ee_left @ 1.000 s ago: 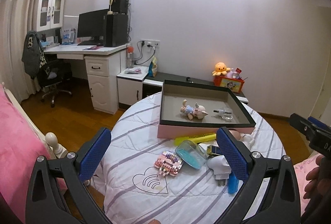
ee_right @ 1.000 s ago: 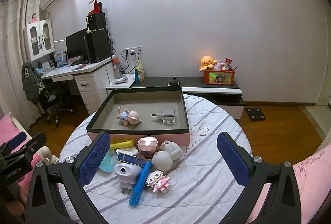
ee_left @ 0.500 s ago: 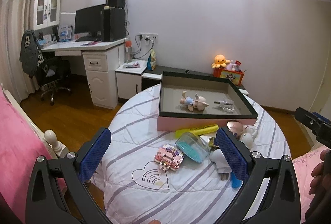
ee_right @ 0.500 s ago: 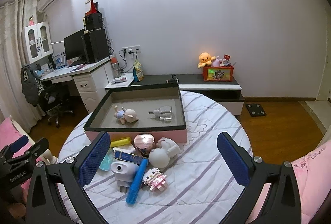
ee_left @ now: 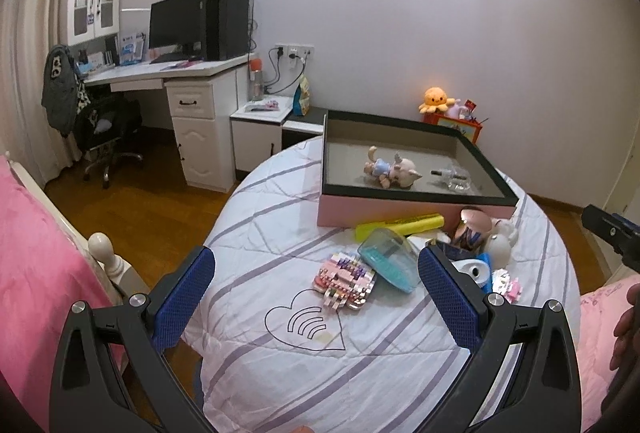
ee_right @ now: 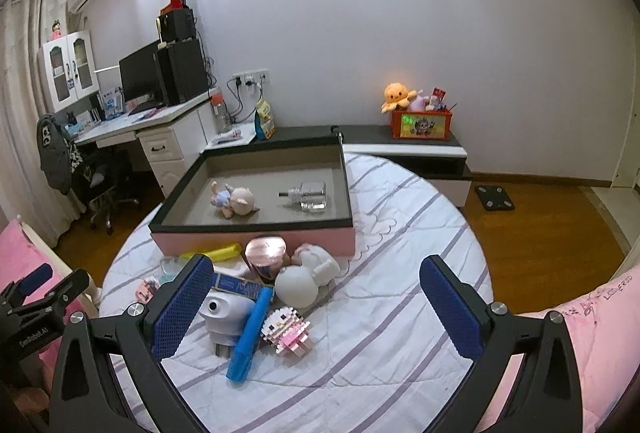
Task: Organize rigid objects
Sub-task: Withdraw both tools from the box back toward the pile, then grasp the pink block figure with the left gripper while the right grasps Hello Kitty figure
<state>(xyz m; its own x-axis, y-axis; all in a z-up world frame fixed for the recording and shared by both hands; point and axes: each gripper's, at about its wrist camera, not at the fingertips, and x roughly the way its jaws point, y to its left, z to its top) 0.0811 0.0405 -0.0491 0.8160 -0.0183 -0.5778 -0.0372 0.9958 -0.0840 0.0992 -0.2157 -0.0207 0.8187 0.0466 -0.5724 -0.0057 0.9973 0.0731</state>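
Observation:
A pink box [ee_left: 412,211] [ee_right: 256,239] with a black rim sits on the round table and holds a pig figure [ee_left: 394,169] [ee_right: 236,201] and a clear bottle [ee_left: 454,179] [ee_right: 308,195]. In front of it lie a yellow highlighter [ee_left: 400,225], a teal clear case [ee_left: 388,265], a pink block toy [ee_left: 346,279], a white plug [ee_right: 228,317], a blue marker [ee_right: 250,337], a small block figure [ee_right: 286,329], a white round toy [ee_right: 304,279] and a rose-gold cup [ee_right: 266,253]. My left gripper [ee_left: 316,305] and right gripper [ee_right: 316,311] are open and empty above the table's near side.
The table [ee_right: 400,293] has a white striped quilted cover. A desk with a monitor [ee_left: 176,21] and an office chair [ee_left: 104,129] stand at the left. A low cabinet carries an orange box [ee_right: 422,123]. Pink bedding [ee_left: 36,273] lies at both near sides.
Both grippers have moved closer to the table and a little lower; the objects appear larger. Nothing was taken hold of.

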